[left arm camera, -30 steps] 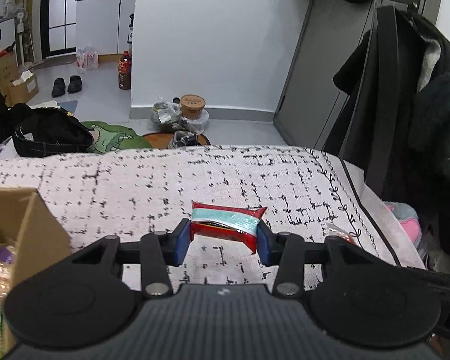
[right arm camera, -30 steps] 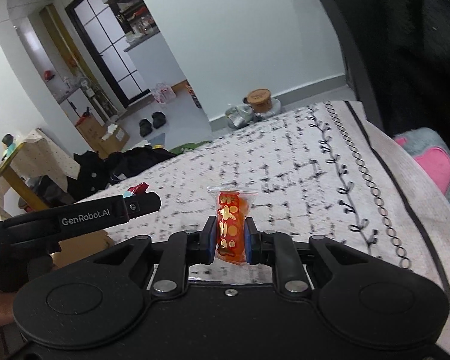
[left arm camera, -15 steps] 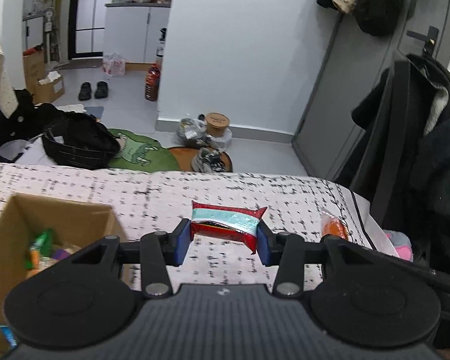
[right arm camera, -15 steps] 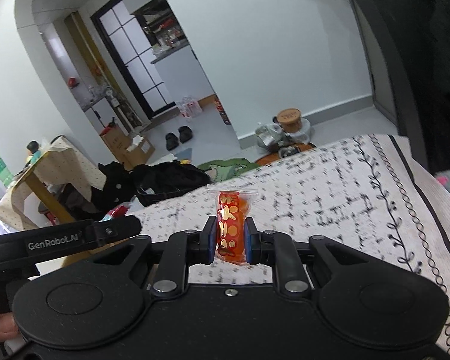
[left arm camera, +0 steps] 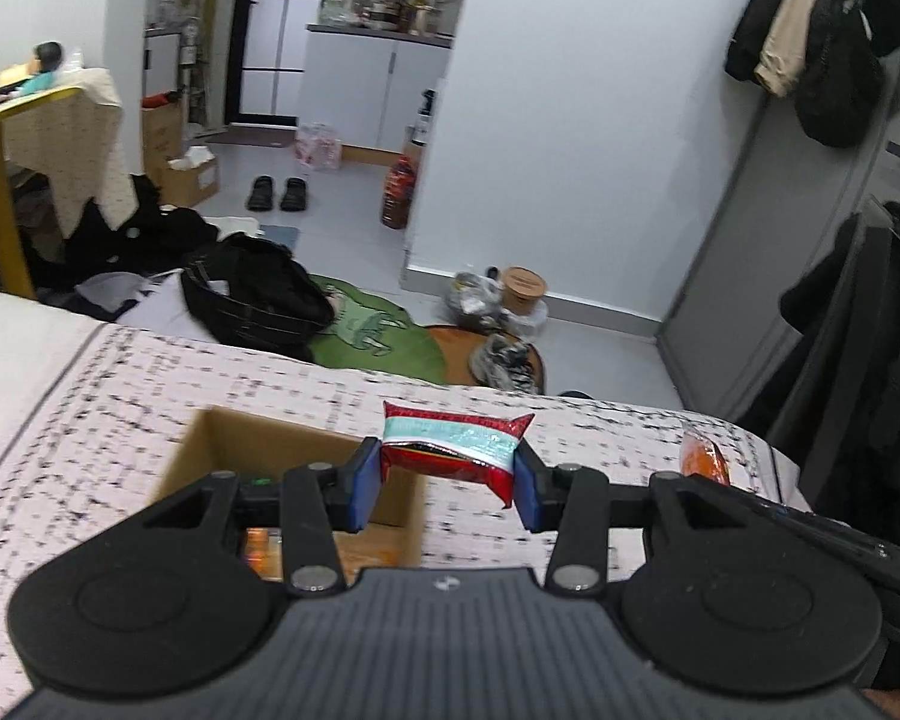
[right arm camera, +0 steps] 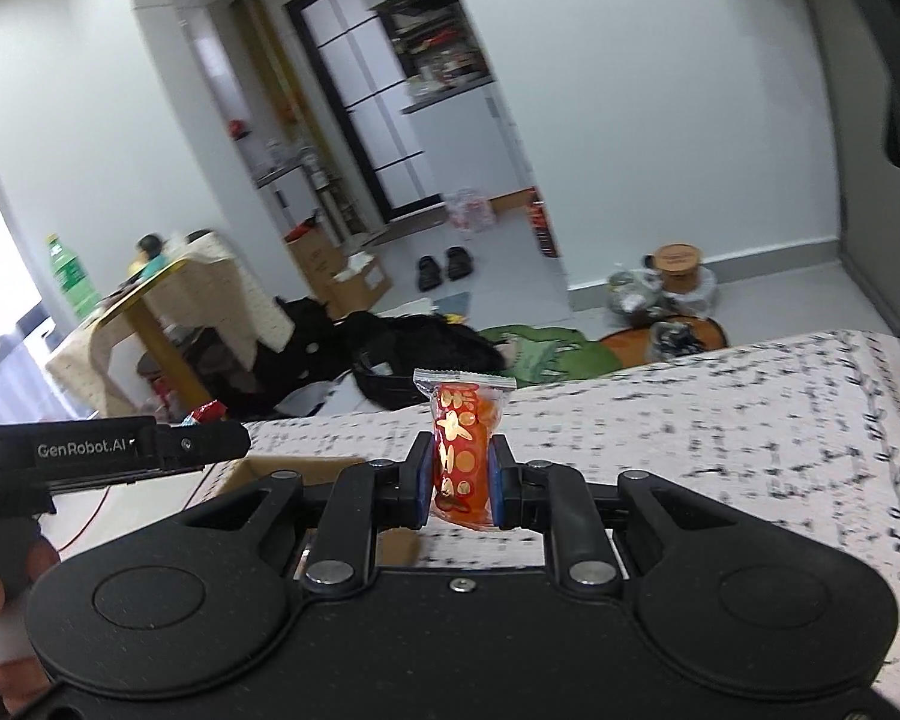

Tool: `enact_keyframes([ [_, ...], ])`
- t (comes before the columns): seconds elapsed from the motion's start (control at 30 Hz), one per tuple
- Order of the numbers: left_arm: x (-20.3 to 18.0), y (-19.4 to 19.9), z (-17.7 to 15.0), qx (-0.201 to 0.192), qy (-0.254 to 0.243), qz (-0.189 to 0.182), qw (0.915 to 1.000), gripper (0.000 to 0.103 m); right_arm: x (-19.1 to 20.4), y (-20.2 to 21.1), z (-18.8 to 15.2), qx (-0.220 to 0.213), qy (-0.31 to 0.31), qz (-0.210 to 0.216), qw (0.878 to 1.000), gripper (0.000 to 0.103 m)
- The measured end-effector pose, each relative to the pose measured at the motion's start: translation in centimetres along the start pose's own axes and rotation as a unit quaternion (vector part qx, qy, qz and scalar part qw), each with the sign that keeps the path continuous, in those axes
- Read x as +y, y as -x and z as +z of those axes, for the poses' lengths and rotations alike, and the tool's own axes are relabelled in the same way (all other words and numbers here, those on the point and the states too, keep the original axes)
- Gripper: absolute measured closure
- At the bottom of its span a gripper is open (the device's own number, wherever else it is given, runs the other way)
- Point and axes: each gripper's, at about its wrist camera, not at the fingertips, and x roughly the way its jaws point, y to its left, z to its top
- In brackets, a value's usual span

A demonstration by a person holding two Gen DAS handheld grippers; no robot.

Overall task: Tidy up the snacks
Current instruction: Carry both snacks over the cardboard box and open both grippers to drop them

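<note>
My left gripper point(left arm camera: 447, 483) is shut on a red snack packet with a pale teal band point(left arm camera: 453, 444), held crosswise above the right rim of an open cardboard box point(left arm camera: 210, 450) that holds several snacks. My right gripper point(right arm camera: 461, 489) is shut on an upright orange packet with gold shapes point(right arm camera: 463, 450). That orange packet point(left arm camera: 701, 459) also shows at the right of the left wrist view. In the right wrist view the left gripper point(right arm camera: 108, 456) sticks in from the left, a hand below it, and the box's rim point(right arm camera: 282, 465) lies just beyond my fingers.
The box sits on a bed with a white, black-flecked cover point(left arm camera: 90, 420). Beyond the bed's far edge the floor holds a black bag point(left arm camera: 252, 294), a green mat point(left arm camera: 378, 336) and shoes. Dark coats point(left arm camera: 870, 312) hang at the right; a yellow table point(right arm camera: 144, 300) stands left.
Both grippers have risen and swung left while keeping their packets. The cardboard box has come from the left edge to lie under the left gripper, and its rim now shows in the right wrist view.
</note>
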Motion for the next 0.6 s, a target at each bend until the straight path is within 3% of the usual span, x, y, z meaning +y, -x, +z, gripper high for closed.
enact_keyframes([
  [0.27,4.7,0.7,-0.4,0.006,0.028,0.041,0.9988,0.059,2.8,-1.5,-0.1,0.019,0.017,0.027,0.999,0.085],
  [0.6,8.1,0.8,-1.1,0.028,0.050,0.055,0.9968,0.057,6.1,-2.8,-0.5,0.032,0.035,0.050,0.998,0.085],
])
